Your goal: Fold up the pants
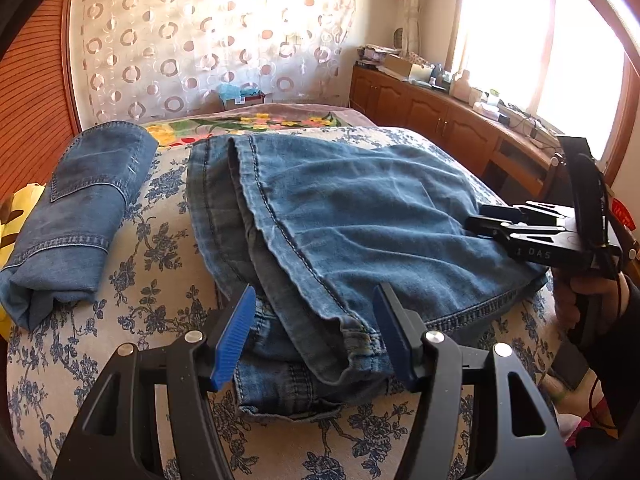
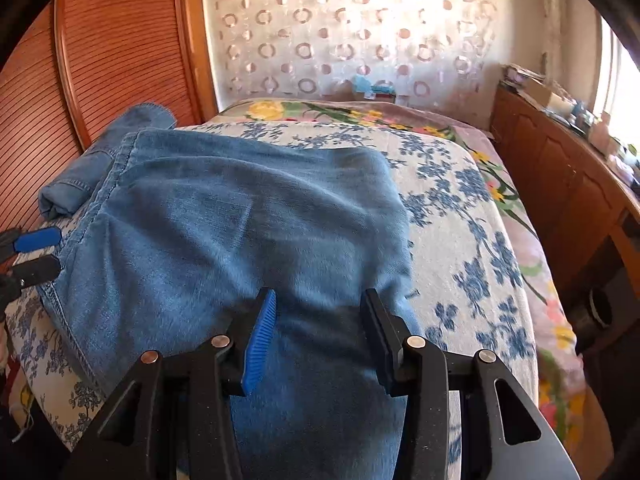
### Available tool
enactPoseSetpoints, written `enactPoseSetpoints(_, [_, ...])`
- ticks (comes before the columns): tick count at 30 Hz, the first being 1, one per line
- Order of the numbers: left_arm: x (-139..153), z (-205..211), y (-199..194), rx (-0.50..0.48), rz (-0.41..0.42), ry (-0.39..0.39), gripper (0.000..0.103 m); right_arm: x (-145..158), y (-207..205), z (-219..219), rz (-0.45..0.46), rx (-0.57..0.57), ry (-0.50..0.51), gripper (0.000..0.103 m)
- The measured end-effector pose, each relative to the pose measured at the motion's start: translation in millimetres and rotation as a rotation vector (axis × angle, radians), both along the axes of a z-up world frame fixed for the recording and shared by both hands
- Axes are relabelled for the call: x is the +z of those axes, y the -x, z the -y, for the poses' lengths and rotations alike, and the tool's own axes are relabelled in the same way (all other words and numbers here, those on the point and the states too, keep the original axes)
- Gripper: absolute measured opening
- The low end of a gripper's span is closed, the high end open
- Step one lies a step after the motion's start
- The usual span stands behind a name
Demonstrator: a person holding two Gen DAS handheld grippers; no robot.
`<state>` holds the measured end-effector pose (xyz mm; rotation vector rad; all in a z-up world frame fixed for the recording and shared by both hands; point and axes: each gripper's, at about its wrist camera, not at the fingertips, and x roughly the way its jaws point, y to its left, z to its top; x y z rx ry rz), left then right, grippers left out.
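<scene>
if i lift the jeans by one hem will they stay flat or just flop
The jeans will probably flop: they lie in soft wrinkles and drape over the curve of the bed. The doubled layers and thick stitched hem suggest some weight, so the free part would likely sag and drag. Slipping seems unlikely; the denim looks coarse.

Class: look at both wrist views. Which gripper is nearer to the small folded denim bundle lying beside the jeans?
Left. The left gripper sits at the jeans' hem end, on the side facing the folded denim bundle. The right gripper is over the jeans' opposite edge, with the jeans between it and the bundle.
</scene>
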<state>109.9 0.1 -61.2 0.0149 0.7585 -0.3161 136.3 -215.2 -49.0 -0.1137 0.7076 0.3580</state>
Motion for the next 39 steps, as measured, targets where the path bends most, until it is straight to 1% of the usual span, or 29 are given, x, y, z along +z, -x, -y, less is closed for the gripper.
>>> enactPoseSetpoints(2, [-1,0,1,0.000,-0.002,-0.005,0.062,2,11,-2,0.002,-0.004,0.024,0.046])
enactPoseSetpoints(5, [-5,1,2,0.004,-0.012,-0.007,0.062,1,15,-6,0.020,0.003,0.058,0.046])
enactPoseSetpoints(9, [-15,0,-1,0.009,-0.034,0.003,0.062,-4,19,-5,0.030,-0.004,0.052,0.046])
enactPoseSetpoints(12, [-18,-2,-2,0.011,-0.041,0.022,0.063,-5,20,-5,0.037,-0.008,0.058,0.046])
enactPoseSetpoints(15, [-20,-2,-1,0.010,-0.036,0.024,0.064,-6,22,-5,0.034,-0.006,0.057,0.047])
enactPoseSetpoints(19, [-19,-3,3,0.017,-0.033,0.021,0.064,-5,18,-1,0.023,-0.009,0.046,0.049])
enactPoseSetpoints(22, [-15,-4,9,0.003,-0.019,0.025,0.064,-3,17,-1,0.023,-0.014,0.047,0.051])
enactPoseSetpoints(27, [-4,-8,23,-0.017,0.006,0.072,0.063,-2,19,0,0.028,-0.004,0.047,0.051])
enactPoseSetpoints(28, [-2,-8,25,-0.022,0.012,0.076,0.058,-1,20,1,0.029,0.001,0.049,0.051])
enactPoseSetpoints(29, [0,-8,27,-0.029,0.015,0.076,0.050,1,23,2,0.033,0.004,0.046,0.051])
enactPoseSetpoints(31, [0,-5,29,-0.030,0.017,0.063,0.040,7,30,9,0.035,0.014,0.025,0.051])
enactPoseSetpoints(33, [0,-3,31,-0.039,0.020,0.066,0.039,14,39,20,0.044,0.008,0.003,0.051])
enactPoseSetpoints(34, [0,-2,32,-0.045,0.020,0.068,0.034,16,45,25,0.048,0.002,-0.006,0.051])
enactPoseSetpoints(35, [1,-1,33,-0.045,0.025,0.067,0.033,18,50,31,0.047,-0.005,-0.016,0.051])
enactPoseSetpoints(37, [2,1,35,-0.044,0.044,0.043,0.033,18,59,43,0.037,-0.019,-0.023,0.051])
enactPoseSetpoints(39, [-1,3,33,-0.043,0.028,0.030,0.032,15,69,53,0.027,-0.032,-0.016,0.051])
